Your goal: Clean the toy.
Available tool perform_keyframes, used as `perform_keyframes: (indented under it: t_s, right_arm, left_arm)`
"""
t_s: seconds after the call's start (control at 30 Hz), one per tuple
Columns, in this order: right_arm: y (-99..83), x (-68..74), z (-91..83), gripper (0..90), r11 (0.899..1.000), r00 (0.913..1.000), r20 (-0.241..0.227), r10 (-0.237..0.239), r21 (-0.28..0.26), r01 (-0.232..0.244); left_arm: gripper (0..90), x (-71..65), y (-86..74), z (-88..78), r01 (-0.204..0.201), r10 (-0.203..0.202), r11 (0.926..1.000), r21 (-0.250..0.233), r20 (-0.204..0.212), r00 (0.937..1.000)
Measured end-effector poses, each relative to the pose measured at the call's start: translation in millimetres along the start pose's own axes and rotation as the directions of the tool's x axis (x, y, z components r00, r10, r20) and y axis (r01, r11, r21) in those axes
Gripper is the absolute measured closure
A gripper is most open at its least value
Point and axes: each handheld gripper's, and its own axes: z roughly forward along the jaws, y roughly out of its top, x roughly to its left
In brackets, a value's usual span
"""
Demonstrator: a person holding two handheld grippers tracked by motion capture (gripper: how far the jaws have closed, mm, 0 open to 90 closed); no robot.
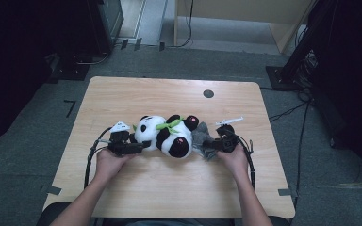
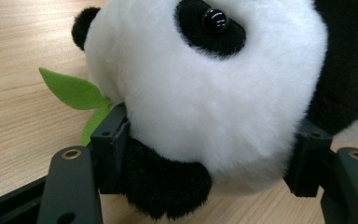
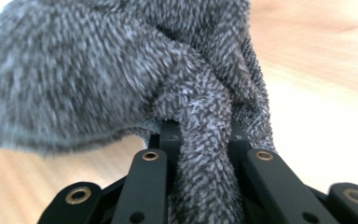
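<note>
1. Left claw (image 1: 139, 146) is clamping the white head of the panda plush (image 1: 167, 135); in the left gripper view both pads are pressing into the fur on either side, jaws held about halfway apart by the head's bulk.
2. Right claw (image 1: 210, 144) is pinching a fold of the grey fuzzy cloth (image 1: 201, 137); in the right gripper view the jaws are nearly pressed together with a strand of the knit (image 3: 205, 163) squeezed between them.
3. The panda is lying on the worktop (image 1: 122, 94) roughly mid-width, a bit nearer the person's edge than the far edge. Its green felt leaf (image 2: 72, 91) is sticking out beside the head.
4. The grey cloth is sitting just beside the panda's black feet, on the side toward the worktop's right edge; it looks to be touching the plush, but I can't tell whether it is wrapped around any part of it.
5. Progress, my read: both grasps are secured, so the pick-up stage is done.
6. Remaining: the actual cloth work, either pulling it over the panda or drawing it away. The cloth is bunched, not spread, so nothing is covered yet.
7. Early-to-middle of the job overall.
</note>
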Motion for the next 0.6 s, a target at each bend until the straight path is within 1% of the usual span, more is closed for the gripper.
perform_keyframes:
  t_s: [0.07,0.1,0.17,0.2,0.23,0.27,0.33,0.4,0.43,0.47,0.53,0.6]
  right_arm:
    - [0.6,-4.8,-8.1,77.7,1.0,0.999,0.044,0.008,-0.02,-0.007]
    - [0.4,-7.7,-11.1,77.7,0.999,0.9985,0.051,0.02,-0.032,-0.018]
    - [-0.3,-16.9,-20.9,77.7,0.995,0.9948,0.077,0.066,-0.075,-0.06]
    - [-0.3,-19.9,-24.2,77.8,0.993,0.9936,0.084,0.075,-0.092,-0.067]
    - [-0.2,-23.9,-29.8,77.8,0.989,0.9914,0.091,0.094,-0.124,-0.083]
    - [0.3,-25.9,-32.9,77.8,0.986,0.9908,0.092,0.1,-0.142,-0.086]
    - [4.7,-28.0,-40.4,77.7,0.978,0.9914,0.077,0.106,-0.189,-0.09]
    - [10.2,-24.4,-45.2,77.7,0.973,0.9927,0.068,0.099,-0.218,-0.082]
    - [13.8,-20.8,-47.4,77.7,0.97,0.9944,0.063,0.086,-0.233,-0.069]
    - [17.8,-16.0,-49.3,77.7,0.969,0.9958,0.057,0.072,-0.241,-0.056]
    - [26.0,-4.4,-52.2,77.7,0.971,0.9972,0.066,0.035,-0.24,-0.018]
    - [33.8,7.1,-53.8,77.7,0.969,0.998,0.063,0.001,-0.247,0.015]
  left_arm:
    - [31.8,-0.1,-0.4,0.2,-0.007,0.007,1.0,-0.002,-0.001,1.0]
    - [31.7,-0.2,-0.4,0.2,-0.01,0.01,1.0,-0.002,-0.003,1.0]
    - [31.7,-0.5,-0.4,0.3,-0.011,0.011,0.9999,-0.002,-0.003,0.9999]
    - [31.7,-0.7,-0.4,0.4,-0.013,0.013,0.9999,-0.003,-0.005,0.9999]
    - [31.7,-0.8,-0.4,0.3,-0.014,0.014,0.9999,-0.002,-0.006,0.9999]
    - [31.7,-1.1,-0.4,0.5,-0.015,0.015,0.9999,-0.004,-0.006,0.9999]
    - [31.6,-1.4,-0.4,0.6,-0.019,0.019,0.9998,-0.004,-0.008,0.9998]
    - [31.5,-2.0,-0.4,0.8,-0.019,0.019,0.9998,-0.005,-0.011,0.9998]
    - [31.4,-2.3,-0.4,0.6,-0.021,0.021,0.9998,-0.004,-0.012,0.9997]
    - [31.3,-2.6,-0.7,0.3,-0.024,0.024,0.9997,-0.003,-0.013,0.9996]
    - [31.2,-3.2,-1.5,0.1,-0.028,0.028,0.9996,-0.005,-0.016,0.9995]
    - [31.2,-3.9,-1.8,-0.3,-0.034,0.033,0.9994,-0.004,-0.019,0.9993]
